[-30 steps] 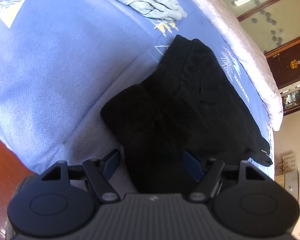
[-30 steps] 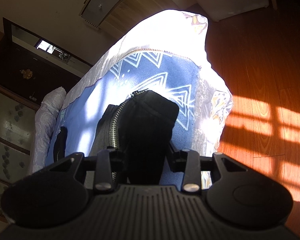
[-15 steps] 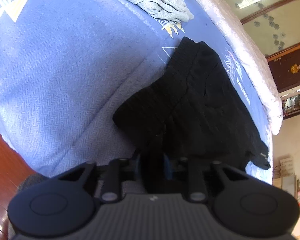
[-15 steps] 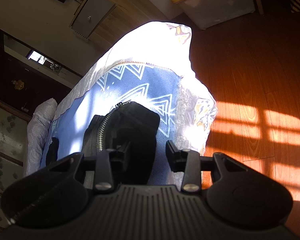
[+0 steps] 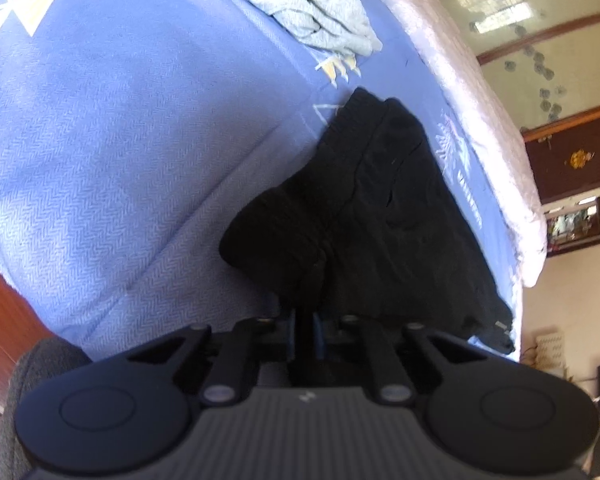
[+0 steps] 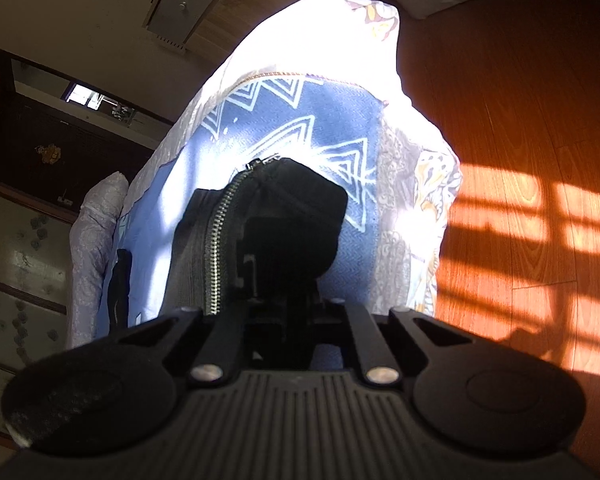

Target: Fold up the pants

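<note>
Left hand-held gripper [image 5: 303,330], which stood wide a second ago with cloth between its fingers, is now clenching the near edge of the black pants [image 5: 384,216], blue pads pinched tight on the fabric. The pants are lying bunched on the blue bedspread [image 5: 120,140] of the bed, a grey garment [image 5: 320,20] well apart beyond them. Right hand-held gripper [image 6: 278,300] is closing too, its jaws drawing in on the zippered [image 6: 220,240] end near the bed's corner. Judgement: both ends are being secured, so a lift or fold-over is becoming possible.
</note>
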Demonstrator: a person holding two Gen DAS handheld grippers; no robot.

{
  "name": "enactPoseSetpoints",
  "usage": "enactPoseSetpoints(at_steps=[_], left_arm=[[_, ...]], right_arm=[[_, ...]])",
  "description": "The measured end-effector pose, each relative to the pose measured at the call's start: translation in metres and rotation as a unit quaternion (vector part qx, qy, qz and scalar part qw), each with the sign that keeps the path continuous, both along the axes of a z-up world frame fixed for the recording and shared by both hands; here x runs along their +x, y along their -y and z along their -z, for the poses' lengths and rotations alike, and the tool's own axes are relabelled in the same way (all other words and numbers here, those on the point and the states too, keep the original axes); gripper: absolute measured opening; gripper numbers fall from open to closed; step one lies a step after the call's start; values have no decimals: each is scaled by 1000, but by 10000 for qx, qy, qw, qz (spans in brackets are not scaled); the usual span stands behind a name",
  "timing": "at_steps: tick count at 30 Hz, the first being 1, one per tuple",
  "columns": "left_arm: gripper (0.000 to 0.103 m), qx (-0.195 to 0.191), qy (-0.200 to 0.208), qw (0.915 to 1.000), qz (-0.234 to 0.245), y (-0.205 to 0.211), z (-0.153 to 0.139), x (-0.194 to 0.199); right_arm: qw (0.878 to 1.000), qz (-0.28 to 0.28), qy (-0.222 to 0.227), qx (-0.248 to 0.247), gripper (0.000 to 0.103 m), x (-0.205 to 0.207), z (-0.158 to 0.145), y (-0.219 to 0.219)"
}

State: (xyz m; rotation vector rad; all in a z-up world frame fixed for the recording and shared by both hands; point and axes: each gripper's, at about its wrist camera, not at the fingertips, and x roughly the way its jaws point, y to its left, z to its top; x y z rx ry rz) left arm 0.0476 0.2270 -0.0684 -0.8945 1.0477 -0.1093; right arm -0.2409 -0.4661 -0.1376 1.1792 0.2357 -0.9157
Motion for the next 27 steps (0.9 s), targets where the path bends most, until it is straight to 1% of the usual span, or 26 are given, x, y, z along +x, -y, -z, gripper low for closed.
enactPoseSetpoints(at_steps=[2,6,9,11,14,18,21,27], left_arm=[[8,-135,83,9999,-49,-4,-8,0],[7,-454,250,9984,-206,-11,-25,12],[7,-581,375,9972,-299,-12,-35,31],[7,-672,417,9963,-338,-13,-41,49],[7,-811,534,9944,-422,-9,-53,81],[7,-746,725,9933,-499,4,-63,131],[7,-697,675,9935,-589,16,-56,169],[7,-612,494,9941,-743,31,-29,232]], right_arm=[[9995,-39,81,-318,10,0,-23,-3],[9958,-212,495,-736,10,11,-66,-3],[9913,-477,493,-1119,10,40,-92,-1],[9895,-612,461,-1226,10,66,-101,5],[9884,-729,494,-1237,10,114,-110,19],[9849,-918,341,-1425,10,192,-117,34],[9841,-1036,146,-1436,10,252,-111,46],[9825,-1253,-119,-1375,10,364,-84,69]])
